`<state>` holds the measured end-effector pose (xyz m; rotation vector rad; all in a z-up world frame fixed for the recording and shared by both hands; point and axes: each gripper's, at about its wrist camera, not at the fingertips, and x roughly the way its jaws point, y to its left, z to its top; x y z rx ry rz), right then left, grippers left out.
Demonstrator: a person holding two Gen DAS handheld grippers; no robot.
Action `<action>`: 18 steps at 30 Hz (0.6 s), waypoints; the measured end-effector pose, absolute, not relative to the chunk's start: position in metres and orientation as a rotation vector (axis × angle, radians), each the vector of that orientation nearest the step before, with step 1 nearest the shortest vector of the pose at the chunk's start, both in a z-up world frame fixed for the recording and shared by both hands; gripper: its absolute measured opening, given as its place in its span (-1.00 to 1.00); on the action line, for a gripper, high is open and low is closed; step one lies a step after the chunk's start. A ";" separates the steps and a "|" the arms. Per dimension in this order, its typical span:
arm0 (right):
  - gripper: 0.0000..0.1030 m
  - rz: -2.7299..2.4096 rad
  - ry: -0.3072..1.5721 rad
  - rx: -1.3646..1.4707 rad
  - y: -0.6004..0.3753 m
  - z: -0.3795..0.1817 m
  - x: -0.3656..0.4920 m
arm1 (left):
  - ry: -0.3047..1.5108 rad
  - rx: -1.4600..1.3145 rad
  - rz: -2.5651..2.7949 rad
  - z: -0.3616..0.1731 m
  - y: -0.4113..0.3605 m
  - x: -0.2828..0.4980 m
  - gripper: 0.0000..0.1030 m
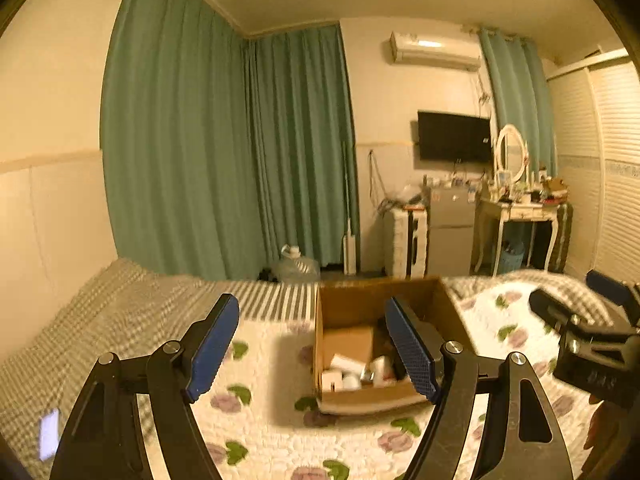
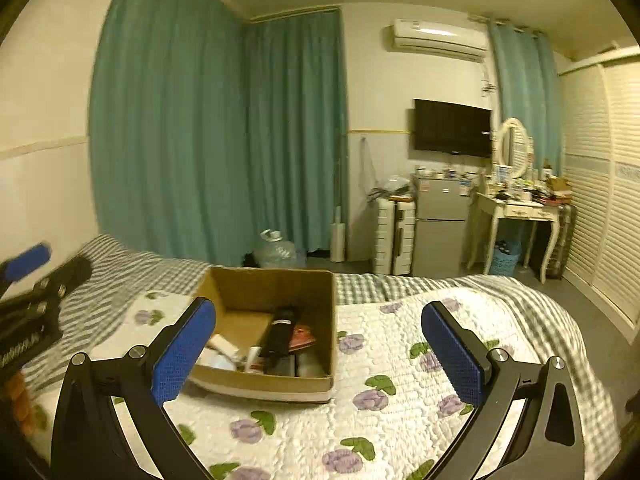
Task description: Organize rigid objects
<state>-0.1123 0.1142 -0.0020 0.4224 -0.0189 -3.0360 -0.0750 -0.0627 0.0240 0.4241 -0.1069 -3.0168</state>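
Cardboard box [image 2: 276, 308] of small items sits on the quilt [image 2: 400, 360]; left claw [image 1: 316, 344] and right claw [image 2: 320, 352] gape wide, labels unreadable.

Box [image 2: 276, 280] contents [image 1: 352, 372] blurred (indistinct).

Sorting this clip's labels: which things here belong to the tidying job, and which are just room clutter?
Job:
cardboard box on the bed
small items in the box
left hand-held gripper, open
right hand-held gripper, open

Lying about:
water jug
fridge
television
dressing table
curtains
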 end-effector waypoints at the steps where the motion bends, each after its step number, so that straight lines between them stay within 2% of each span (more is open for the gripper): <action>1: 0.99 -3.038 -0.020 0.435 0.114 -0.011 -0.116 | -0.105 0.466 -3.020 0.013 -0.062 -0.080 0.53; 7: 1.00 -3.029 -0.020 0.506 0.115 -0.033 -0.131 | -0.161 0.548 -3.008 -0.019 -0.058 -0.091 0.53; 18: 1.00 -3.019 0.010 0.572 0.112 -0.046 -0.134 | -0.118 0.553 -3.011 -0.021 -0.063 -0.088 0.53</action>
